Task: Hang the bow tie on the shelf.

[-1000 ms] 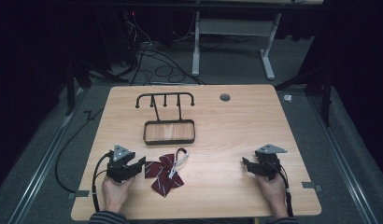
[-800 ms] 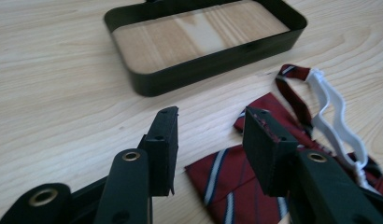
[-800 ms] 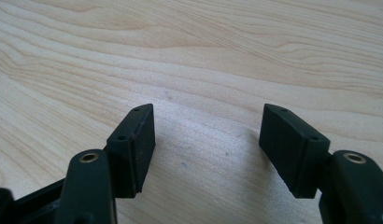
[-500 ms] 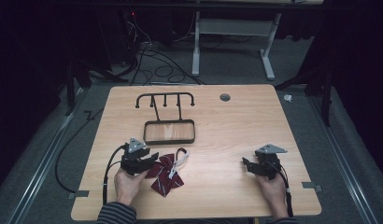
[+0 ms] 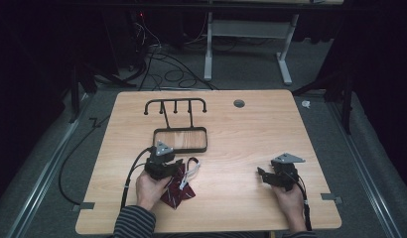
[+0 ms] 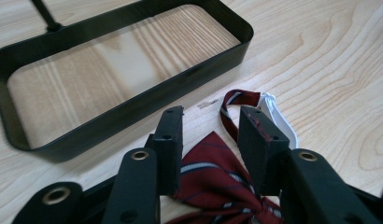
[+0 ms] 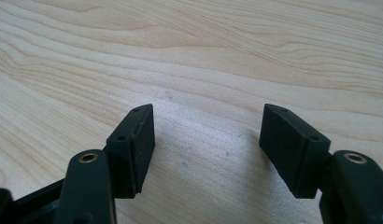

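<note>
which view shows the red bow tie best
The left gripper view: the bow tie lies close up between that gripper's open fingers, its stripes and white strap clear. In the high view it is a small dark red shape partly under the left gripper. The right gripper view looks at bare table.

Pale wooden bench (image 5: 241, 148), round grommet (image 5: 238, 103) near far edge. Beyond, on grey floor (image 5: 251, 74): tangled cables (image 5: 157, 59), white desk frame legs (image 5: 286, 54).

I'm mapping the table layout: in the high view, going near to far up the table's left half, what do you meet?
Left gripper over the burgundy bow tie → black rectangular frame → black hook rack.
</note>
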